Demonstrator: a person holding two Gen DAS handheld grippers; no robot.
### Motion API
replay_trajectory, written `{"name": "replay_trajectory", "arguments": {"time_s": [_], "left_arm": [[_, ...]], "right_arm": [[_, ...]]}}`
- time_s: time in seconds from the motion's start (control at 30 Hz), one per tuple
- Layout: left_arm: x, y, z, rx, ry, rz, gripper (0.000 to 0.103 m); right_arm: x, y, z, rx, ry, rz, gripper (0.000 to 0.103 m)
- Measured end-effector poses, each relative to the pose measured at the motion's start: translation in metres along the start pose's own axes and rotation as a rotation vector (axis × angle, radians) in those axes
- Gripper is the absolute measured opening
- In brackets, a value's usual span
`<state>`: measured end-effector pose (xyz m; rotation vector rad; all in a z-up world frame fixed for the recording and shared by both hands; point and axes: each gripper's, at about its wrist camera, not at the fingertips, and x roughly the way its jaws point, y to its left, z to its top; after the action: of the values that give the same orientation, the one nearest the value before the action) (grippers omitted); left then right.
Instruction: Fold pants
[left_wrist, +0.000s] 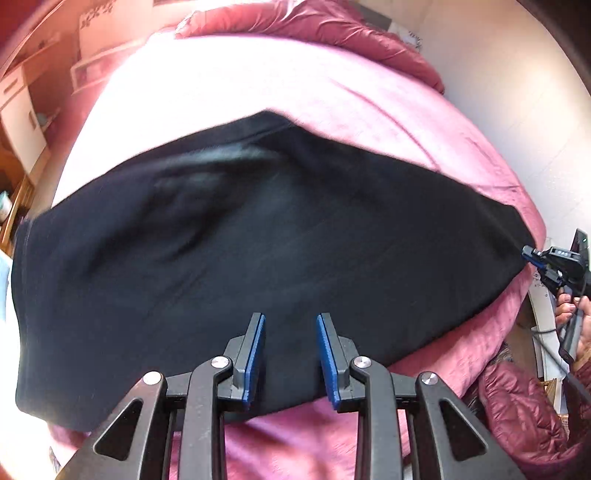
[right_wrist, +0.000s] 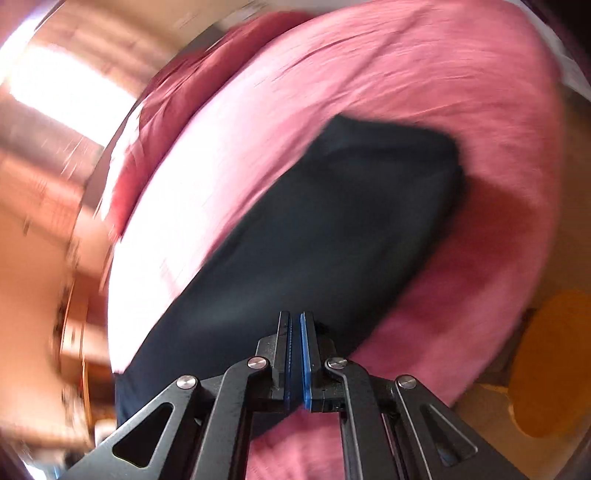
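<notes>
- Pants lie spread on the pink bed ahead of my grippers, flat for folding.
- My left gripper hovers with fingers apart, holding nothing.
- My right gripper is pinched together on the pants' edge, I think.

pants on bed | duvet behind — right gripper at pants' right corner
</notes>
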<state>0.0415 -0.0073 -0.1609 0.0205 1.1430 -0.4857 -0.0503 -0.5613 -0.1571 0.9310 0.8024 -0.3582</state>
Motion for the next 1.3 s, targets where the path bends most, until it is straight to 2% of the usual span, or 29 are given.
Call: {"name": "replay_trajectory", "arguments": {"time_s": [0.03,0.07,0.13,0.33,0.4,0.47,0.57,0.63,0.7,0.73,0.77,0.83,0.93,1.03,1.13,1.3], "left_arm": [[0.0,-0.005,0.005,0.011,-0.014,-0.009,0.029],[0.001,-0.013,0.011,0.023,-0.026,-0.013,0.029],[0.006,-0.027,0.022,0.046,-0.037,-0.025,0.029],[0.027,-0.067,0.056,0.115,-0.063,-0.059,0.03],[0.036,-0.084,0.068,0.147,-0.069,-0.064,0.03],[0.044,-0.099,0.077,0.177,-0.072,-0.074,0.03],[0.056,-0.117,0.088,0.216,-0.079,-0.044,0.03],[0.07,-0.12,0.094,0.218,-0.063,0.013,0.03],[0.091,-0.111,0.101,0.156,-0.011,0.112,0.03],[0.104,-0.104,0.102,0.119,0.024,0.133,0.03],[0.11,-0.096,0.1,0.094,0.029,0.118,0.03],[0.111,-0.098,0.097,0.113,0.004,0.114,0.03],[0.106,-0.105,0.091,0.136,-0.021,0.134,0.03],[0.095,-0.112,0.089,0.127,-0.057,0.121,0.03],[0.083,-0.114,0.087,0.136,-0.086,0.103,0.031],[0.077,-0.114,0.082,0.157,-0.11,0.072,0.031]], "right_arm": [[-0.005,-0.013,0.006,0.04,-0.021,-0.026,0.015],[-0.009,-0.024,0.01,0.078,-0.04,-0.036,0.028],[-0.018,-0.045,0.025,0.145,-0.081,-0.062,0.036],[-0.021,-0.062,0.049,0.196,-0.127,-0.097,0.035],[-0.019,-0.063,0.053,0.195,-0.13,-0.099,0.029],[-0.015,-0.061,0.06,0.176,-0.124,-0.113,0.018],[-0.013,-0.053,0.059,0.137,-0.127,-0.156,0.013],[-0.003,-0.063,0.057,0.159,-0.107,-0.196,0.012],[0.007,-0.069,0.052,0.161,-0.088,-0.192,0.012],[0.006,-0.067,0.052,0.145,-0.087,-0.195,0.012],[0.006,-0.065,0.051,0.141,-0.083,-0.197,0.012],[0.005,-0.061,0.053,0.121,-0.075,-0.19,0.014],[-0.006,-0.06,0.051,0.137,-0.082,-0.145,0.025],[-0.02,-0.053,0.04,0.12,-0.111,-0.152,0.026],[-0.035,-0.032,0.027,0.03,-0.132,-0.198,0.027],[-0.025,0.026,0.01,-0.176,-0.068,-0.156,0.027]]}}
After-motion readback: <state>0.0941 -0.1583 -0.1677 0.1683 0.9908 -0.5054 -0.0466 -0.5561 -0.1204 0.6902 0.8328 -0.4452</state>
